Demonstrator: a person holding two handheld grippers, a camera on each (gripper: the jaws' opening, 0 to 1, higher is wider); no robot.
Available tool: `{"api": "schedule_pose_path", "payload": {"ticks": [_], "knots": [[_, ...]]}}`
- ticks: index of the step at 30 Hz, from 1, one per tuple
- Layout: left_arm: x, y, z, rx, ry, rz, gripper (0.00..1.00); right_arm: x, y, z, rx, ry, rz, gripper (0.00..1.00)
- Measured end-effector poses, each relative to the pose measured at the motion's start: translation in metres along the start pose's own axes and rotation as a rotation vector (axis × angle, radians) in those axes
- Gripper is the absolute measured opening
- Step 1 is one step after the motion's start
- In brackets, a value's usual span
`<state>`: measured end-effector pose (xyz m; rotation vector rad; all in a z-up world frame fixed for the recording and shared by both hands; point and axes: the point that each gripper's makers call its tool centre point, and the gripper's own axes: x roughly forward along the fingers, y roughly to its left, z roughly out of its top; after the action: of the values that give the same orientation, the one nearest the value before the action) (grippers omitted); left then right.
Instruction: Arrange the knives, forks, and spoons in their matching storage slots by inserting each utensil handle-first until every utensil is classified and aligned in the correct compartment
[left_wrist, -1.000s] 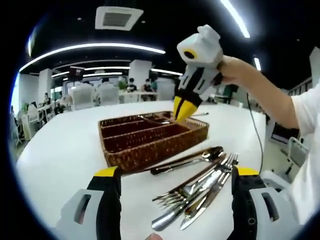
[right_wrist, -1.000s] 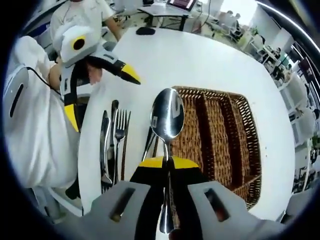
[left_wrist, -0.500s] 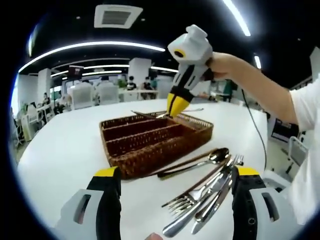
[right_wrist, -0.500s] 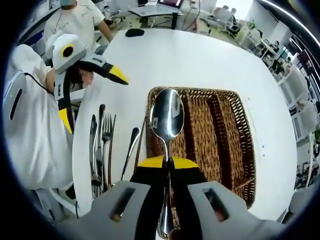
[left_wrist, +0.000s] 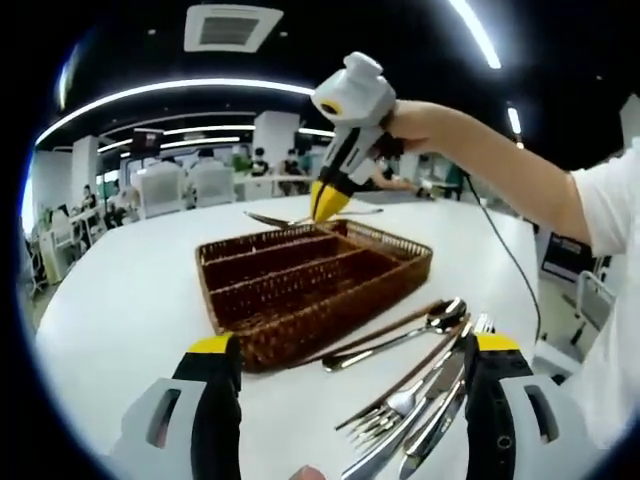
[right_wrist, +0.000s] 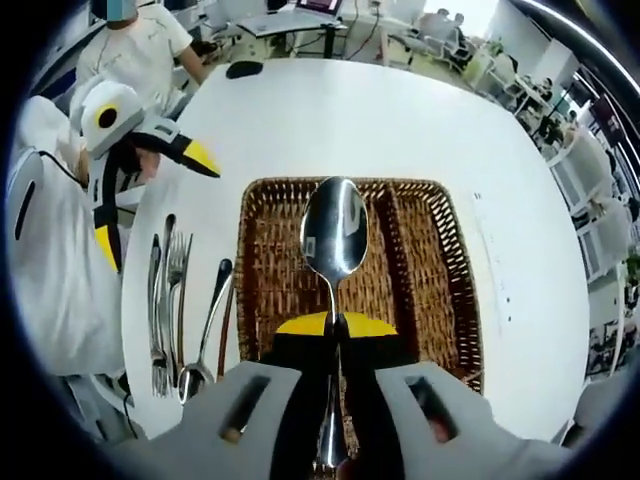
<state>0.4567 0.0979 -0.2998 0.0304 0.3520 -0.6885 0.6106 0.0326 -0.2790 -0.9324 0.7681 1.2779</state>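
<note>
A brown wicker tray (left_wrist: 310, 285) with long slots sits on the white table. My right gripper (right_wrist: 335, 322) is shut on a silver spoon (right_wrist: 335, 235), whose bowl points away from the camera above the tray's (right_wrist: 455, 290) middle slots. In the left gripper view, the right gripper (left_wrist: 328, 205) hovers over the tray's far side with the spoon (left_wrist: 285, 220) level. My left gripper (left_wrist: 355, 345) is open with nothing between its fingers, just short of the tray. Loose forks and knives (left_wrist: 415, 405) and a spoon (left_wrist: 400, 335) lie to its right. The left gripper (right_wrist: 155, 200) stands open beside the loose cutlery (right_wrist: 165, 300).
The white table (right_wrist: 400, 130) stretches bare beyond the tray. A small black object (right_wrist: 243, 70) lies near its far edge, where a person (right_wrist: 135, 40) sits. Desks and chairs (left_wrist: 180, 190) fill the office behind. A cable (left_wrist: 510, 270) hangs from the right gripper.
My right gripper has carried the spoon from the tray's edge nearest the loose cutlery to over its middle. The left gripper has stayed open.
</note>
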Motion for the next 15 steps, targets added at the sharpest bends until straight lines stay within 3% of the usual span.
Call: {"api": "schedule_pose_path", "payload": {"ticks": [15], "knots": [[0.014,0.011,0.005,0.000,0.021,0.006,0.94,0.025,-0.043,0.005,-0.025,-0.002,-0.007,0.02]]}}
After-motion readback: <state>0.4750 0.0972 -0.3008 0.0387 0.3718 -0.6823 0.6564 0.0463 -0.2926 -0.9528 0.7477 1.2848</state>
